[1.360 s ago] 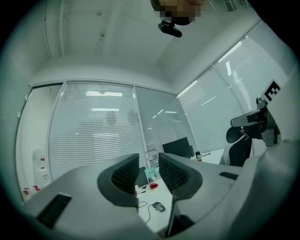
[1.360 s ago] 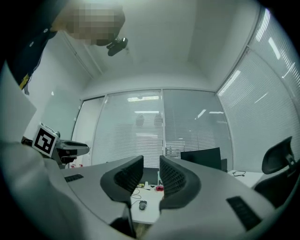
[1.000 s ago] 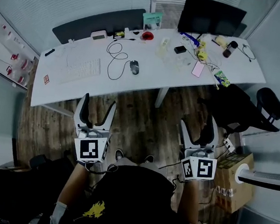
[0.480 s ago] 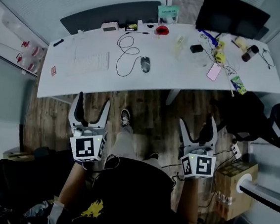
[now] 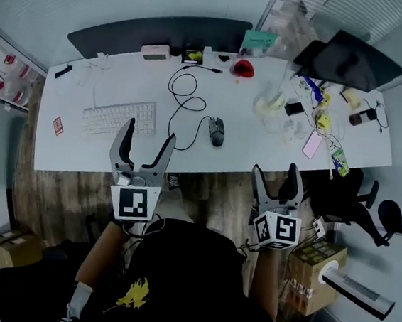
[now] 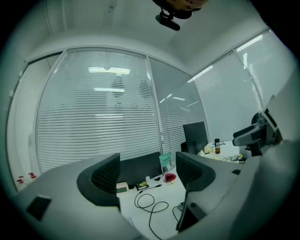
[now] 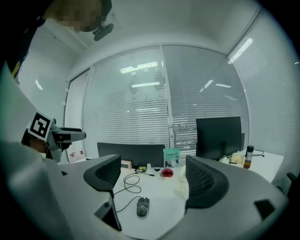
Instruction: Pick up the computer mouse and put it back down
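white desk (image 5: 67, 143) lies ahead, mouse (image 5: 216, 131) untouched at eleven o'clock of my right gripper (image 5: 275, 173); it and left gripper (image 5: 148, 137) gape empty, pickup not begun.

No word or number is legible anywhere. The green card (image 5: 260, 40) at the far edge of the desk (image 5: 74, 147) and the small card (image 5: 57, 126) at its left end carry print too small to read. The left gripper (image 5: 148, 133) and right gripper (image 5: 276, 170) show only black-and-white square patterns on their cubes (image 5: 134, 203).
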The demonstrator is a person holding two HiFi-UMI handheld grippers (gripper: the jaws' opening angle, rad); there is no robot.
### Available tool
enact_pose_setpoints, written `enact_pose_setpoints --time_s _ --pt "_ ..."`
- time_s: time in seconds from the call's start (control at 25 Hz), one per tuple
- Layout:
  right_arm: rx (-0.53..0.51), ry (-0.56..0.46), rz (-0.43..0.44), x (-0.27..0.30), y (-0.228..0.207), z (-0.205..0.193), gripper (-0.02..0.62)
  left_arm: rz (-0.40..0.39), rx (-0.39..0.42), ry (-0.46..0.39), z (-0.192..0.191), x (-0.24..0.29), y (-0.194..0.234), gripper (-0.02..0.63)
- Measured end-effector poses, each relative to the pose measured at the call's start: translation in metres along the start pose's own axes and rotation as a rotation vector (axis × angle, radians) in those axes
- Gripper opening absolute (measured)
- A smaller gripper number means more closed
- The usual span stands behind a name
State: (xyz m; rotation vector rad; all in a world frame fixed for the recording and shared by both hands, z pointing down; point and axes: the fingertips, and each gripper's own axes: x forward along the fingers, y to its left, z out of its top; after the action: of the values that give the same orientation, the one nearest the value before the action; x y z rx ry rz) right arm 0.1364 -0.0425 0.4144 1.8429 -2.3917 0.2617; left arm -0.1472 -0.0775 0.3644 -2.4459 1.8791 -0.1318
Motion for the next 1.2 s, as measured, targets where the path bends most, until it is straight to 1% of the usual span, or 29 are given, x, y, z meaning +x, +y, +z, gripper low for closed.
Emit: enact_pose_setpoints --time_s 0.12,0.24,0.36,0.48,0.56,0.72,0.84,1.0,1.2 --pt "-0.035 0.087 -0.012 0.071 0.022 -0.016 0.434 -0.050 0.009 0.026 -0.021 0.053 0.037 0.364" --pt "-0.032 0.186 -0.021 0.123 0.036 -0.051 0.434 -0.090 0.010 0.105 -0.065 0.092 0.054 0.364" --pt "-0.025 0.297 -0.012 0.160 0.039 -0.097 0.433 -0.105 -0.029 0.215 -0.118 0.117 0.057 0.364" --pt "-0.018 0.396 -0.001 0.191 0.038 -0.146 0.434 -0.110 -0.045 0.364 -0.166 0.131 0.053 0.364" --pt "-0.016 0.459 0.018 0.206 0.040 -0.181 0.433 -0.106 -0.050 0.432 -0.188 0.140 0.048 0.364" --pt "-0.044 0.590 0.076 0.229 0.049 -0.249 0.433 -0.086 -0.081 0.524 -0.234 0.147 0.035 0.364" --pt "-0.050 0.657 0.061 0.246 0.049 -0.286 0.431 -0.079 -0.108 0.597 -0.266 0.150 0.025 0.364" --pt "-0.044 0.720 0.037 0.258 0.045 -0.322 0.423 -0.069 -0.164 0.667 -0.298 0.151 0.012 0.364" --pt "-0.050 0.753 0.048 0.268 0.048 -0.339 0.398 -0.092 -0.162 0.704 -0.316 0.151 0.002 0.364"
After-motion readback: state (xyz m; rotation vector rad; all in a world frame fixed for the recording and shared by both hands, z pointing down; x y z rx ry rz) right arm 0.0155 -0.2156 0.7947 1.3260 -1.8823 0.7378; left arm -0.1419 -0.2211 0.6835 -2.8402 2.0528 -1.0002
